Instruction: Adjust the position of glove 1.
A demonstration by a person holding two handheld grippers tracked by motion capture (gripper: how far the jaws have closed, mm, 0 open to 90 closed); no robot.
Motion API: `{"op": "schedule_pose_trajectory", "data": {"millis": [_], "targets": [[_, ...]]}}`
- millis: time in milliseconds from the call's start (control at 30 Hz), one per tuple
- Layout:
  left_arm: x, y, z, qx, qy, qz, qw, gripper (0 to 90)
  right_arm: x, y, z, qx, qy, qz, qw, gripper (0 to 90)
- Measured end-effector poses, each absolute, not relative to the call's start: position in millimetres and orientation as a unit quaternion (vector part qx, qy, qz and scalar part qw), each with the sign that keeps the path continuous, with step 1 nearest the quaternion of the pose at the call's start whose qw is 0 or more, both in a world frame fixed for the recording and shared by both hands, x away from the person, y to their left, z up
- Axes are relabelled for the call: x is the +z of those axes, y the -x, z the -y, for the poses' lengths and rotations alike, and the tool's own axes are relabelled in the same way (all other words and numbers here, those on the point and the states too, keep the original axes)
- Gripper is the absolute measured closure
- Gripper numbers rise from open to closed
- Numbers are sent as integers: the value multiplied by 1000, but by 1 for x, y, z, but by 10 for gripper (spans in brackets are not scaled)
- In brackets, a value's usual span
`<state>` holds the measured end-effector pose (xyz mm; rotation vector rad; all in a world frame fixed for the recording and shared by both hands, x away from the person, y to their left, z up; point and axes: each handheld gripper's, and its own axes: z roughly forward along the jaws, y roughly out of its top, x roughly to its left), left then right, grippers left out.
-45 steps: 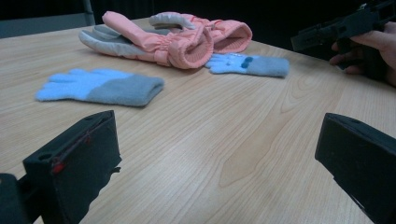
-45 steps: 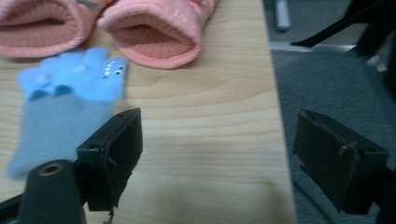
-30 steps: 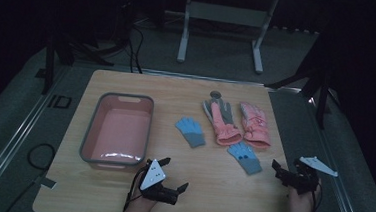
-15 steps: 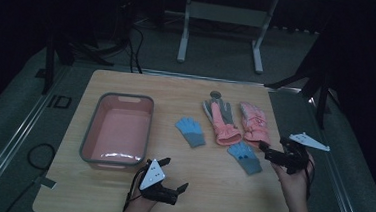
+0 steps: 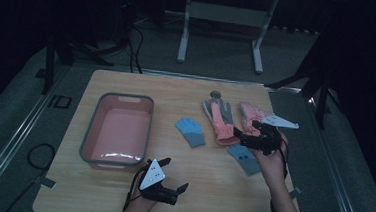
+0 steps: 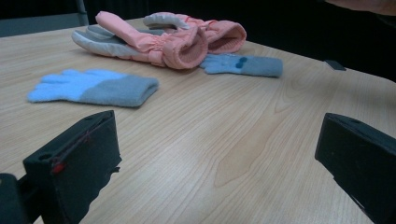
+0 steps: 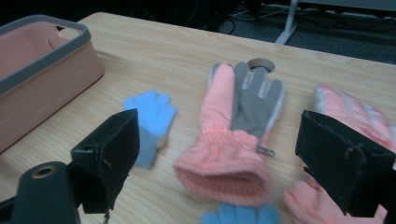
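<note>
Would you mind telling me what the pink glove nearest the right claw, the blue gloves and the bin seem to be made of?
Pink glove: padded fabric, apparently, with a grey palm and gathered cuff. Blue gloves: fuzzy knit, matte. Bin: likely glossy plastic, pink with a grey rim.

A light wooden worktop (image 5: pixel 177 92) with rounded corners is seen on dark carpeted floor. A pink tub with a grey rim (image 5: pixel 118 130) is set on its left half. Near the middle a small blue glove with a grey cuff (image 5: pixel 190 131) is laid flat. To its right two pink and grey gloves (image 5: pixel 219 119) (image 5: pixel 249 115) are laid side by side, with a small round disc (image 5: pixel 216 94) just beyond them. A second blue glove (image 5: pixel 244 158) is laid just in front of the pink pair.
</note>
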<state>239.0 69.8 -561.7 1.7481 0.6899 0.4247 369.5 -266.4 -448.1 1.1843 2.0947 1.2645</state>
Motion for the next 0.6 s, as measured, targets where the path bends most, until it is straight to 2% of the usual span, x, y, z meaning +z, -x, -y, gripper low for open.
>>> {"op": "schedule_pose_trajectory", "data": {"millis": [233, 300, 600], "targets": [[-562, -239, -70, 179, -744, -295, 572, 1, -453, -380, 235, 425, -400, -787, 199, 248], [-562, -239, -70, 179, -744, -295, 572, 1, -455, -381, 226, 416, -391, -796, 202, 302], [-562, -239, -70, 176, -744, -294, 573, 1, -469, -401, 189, 406, -359, -824, 163, 363]]}}
